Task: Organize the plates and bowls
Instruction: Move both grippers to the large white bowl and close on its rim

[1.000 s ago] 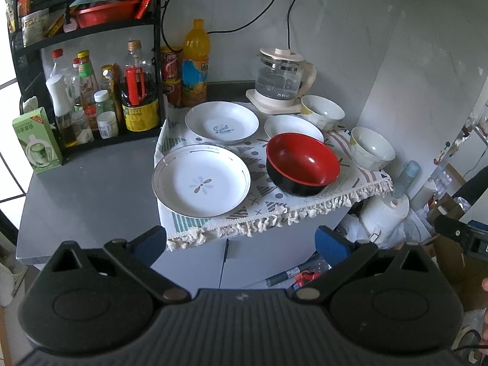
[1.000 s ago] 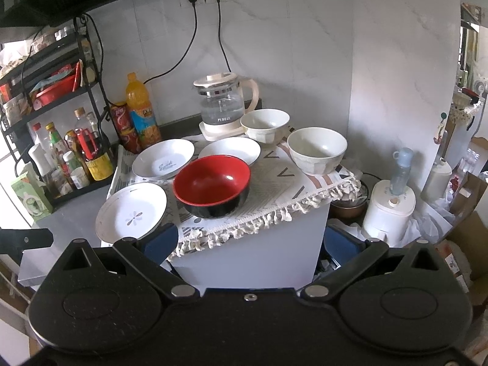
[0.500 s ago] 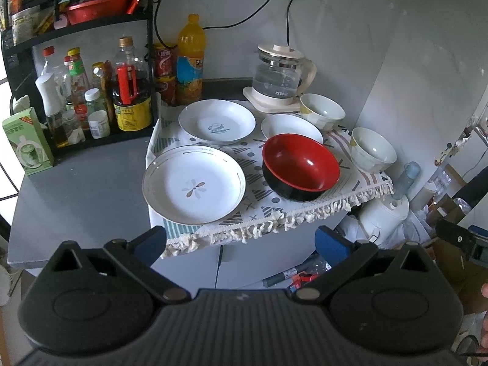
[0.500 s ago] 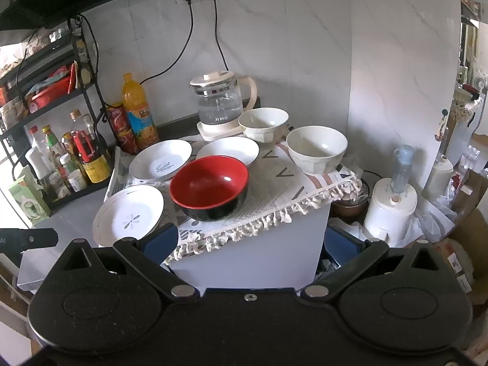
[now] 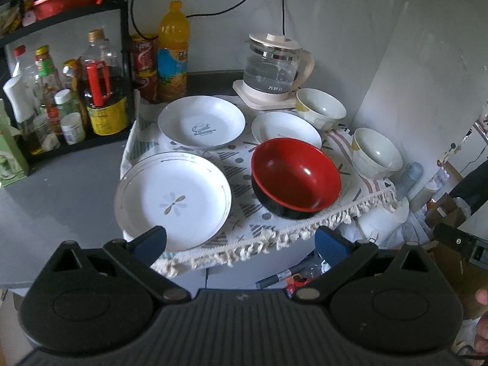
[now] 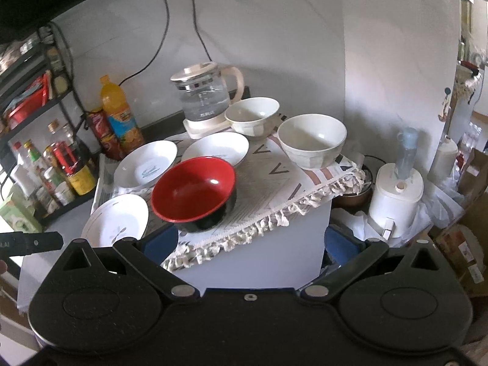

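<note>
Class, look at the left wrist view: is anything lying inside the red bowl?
No: the red bowl shows only its bare, glossy red inside.

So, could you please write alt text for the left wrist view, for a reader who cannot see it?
The open left gripper hovers at the near edge of a cloth-covered counter, holding nothing. On the cloth sit a flower-patterned plate, a red bowl, two more white plates and two white bowls, with a glass kettle behind.

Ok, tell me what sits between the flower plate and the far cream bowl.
The red bowl sits between the flower plate and cream bowl, in the left wrist view.
</note>
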Motion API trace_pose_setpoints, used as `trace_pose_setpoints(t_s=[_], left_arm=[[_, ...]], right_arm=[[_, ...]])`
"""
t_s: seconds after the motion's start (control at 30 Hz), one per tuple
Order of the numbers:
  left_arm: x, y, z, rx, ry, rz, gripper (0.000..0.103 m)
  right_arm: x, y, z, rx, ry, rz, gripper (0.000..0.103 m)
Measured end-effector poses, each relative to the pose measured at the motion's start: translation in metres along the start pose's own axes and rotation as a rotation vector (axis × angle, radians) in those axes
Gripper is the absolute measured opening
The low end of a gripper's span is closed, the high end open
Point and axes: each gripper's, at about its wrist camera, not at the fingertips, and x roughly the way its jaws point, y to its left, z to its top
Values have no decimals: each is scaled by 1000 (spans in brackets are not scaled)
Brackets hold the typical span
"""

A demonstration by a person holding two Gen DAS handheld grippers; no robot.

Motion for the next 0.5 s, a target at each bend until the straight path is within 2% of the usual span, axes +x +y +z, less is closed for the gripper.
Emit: trace_pose_setpoints(t_s=[0.23, 0.5], left_arm=[[36, -5, 36, 12, 21, -16, 102], [74, -6, 74, 31, 57, -8, 102]], right_arm=[[31, -3, 26, 7, -6, -38, 103], [68, 3, 53, 32, 27, -52, 103]])
